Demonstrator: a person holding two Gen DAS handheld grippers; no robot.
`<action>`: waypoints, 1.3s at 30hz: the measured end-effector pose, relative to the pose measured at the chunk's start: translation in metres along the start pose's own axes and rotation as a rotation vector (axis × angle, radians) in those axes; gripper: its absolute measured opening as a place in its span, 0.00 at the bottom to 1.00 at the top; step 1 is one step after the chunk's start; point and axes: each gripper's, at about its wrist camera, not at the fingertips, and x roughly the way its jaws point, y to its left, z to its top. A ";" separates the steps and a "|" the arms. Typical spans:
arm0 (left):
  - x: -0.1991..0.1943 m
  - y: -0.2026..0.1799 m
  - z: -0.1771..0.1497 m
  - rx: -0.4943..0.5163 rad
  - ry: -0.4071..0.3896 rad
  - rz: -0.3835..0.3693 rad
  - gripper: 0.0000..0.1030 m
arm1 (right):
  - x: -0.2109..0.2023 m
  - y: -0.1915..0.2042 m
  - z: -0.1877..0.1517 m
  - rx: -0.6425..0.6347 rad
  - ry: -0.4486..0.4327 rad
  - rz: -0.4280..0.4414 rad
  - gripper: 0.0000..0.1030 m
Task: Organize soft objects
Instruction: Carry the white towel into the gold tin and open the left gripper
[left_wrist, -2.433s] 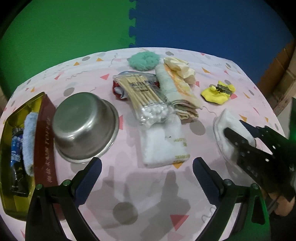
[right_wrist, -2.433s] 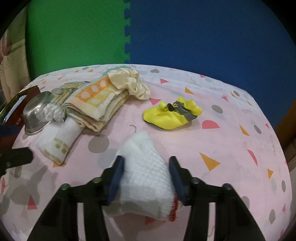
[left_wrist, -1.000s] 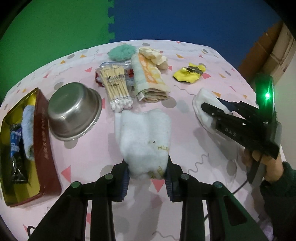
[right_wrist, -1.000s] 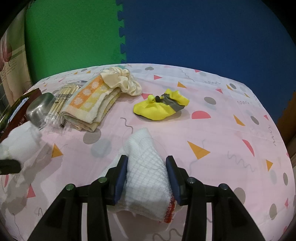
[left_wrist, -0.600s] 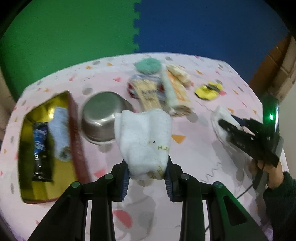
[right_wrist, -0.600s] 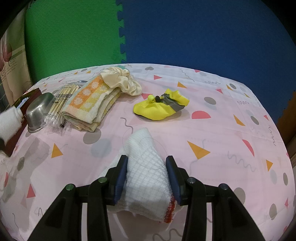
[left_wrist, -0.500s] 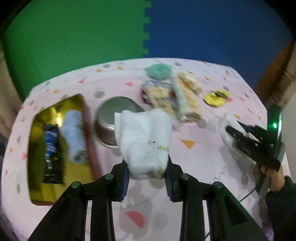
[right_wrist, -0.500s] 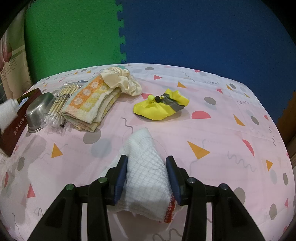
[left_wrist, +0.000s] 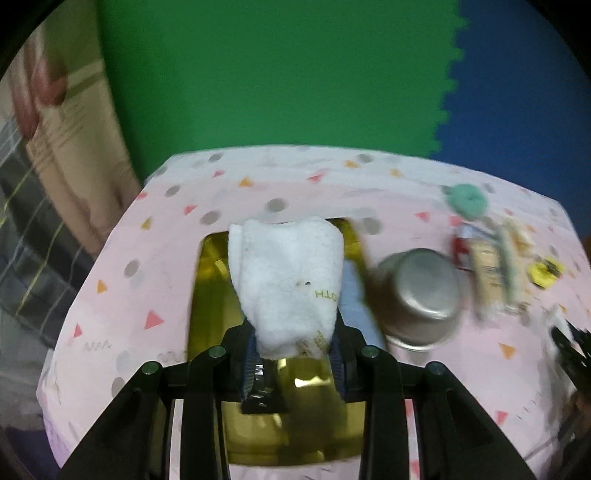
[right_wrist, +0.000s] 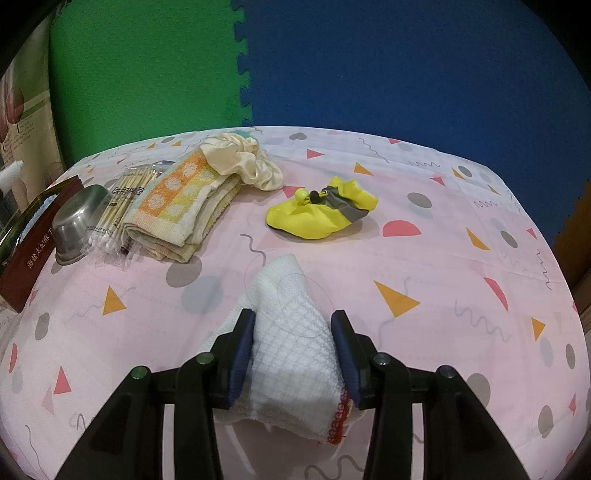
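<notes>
Left tongs (left_wrist: 295, 350): closed on a fluffy white towel (left_wrist: 286, 280), which stands up between the blue pads. In the left wrist view the towel is held above a gold-lined box (left_wrist: 210, 295) that rests on the pink patterned surface (left_wrist: 155, 229). A dark packet (left_wrist: 258, 387) and a pale blue cloth (left_wrist: 351, 295) lie inside the box. A steel bowl (left_wrist: 421, 295) lies just beside the right wall of the box. This view is blurred toward its right edge.

Right tongs (right_wrist: 295, 354): closed on a white waffle-weave cloth (right_wrist: 291, 332) with red stitching at one corner. The cloth rests on the surface, and its free end points away from the camera.

Other soft items, right wrist view:
- Folded orange-and-yellow towel (right_wrist: 177, 210), lying on the surface left of centre.
- Cream scrunchie (right_wrist: 240, 162), touching the far end of that towel.
- Yellow pouch (right_wrist: 317, 214) with a grey band, well apart from the towel.
- Bag of cotton swabs (right_wrist: 118, 206), between the folded towel and the bowl.

Green and blue foam mats (right_wrist: 332, 62) form the background.
</notes>
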 end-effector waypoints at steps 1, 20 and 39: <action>0.010 0.008 0.002 -0.019 0.018 0.010 0.29 | 0.000 0.000 0.000 0.000 0.000 0.000 0.43; 0.083 0.045 0.016 -0.083 0.115 0.043 0.32 | 0.001 -0.003 -0.001 0.023 0.004 0.022 0.43; 0.081 0.052 0.015 -0.084 0.105 0.023 0.63 | 0.001 -0.002 0.000 0.020 0.005 0.018 0.43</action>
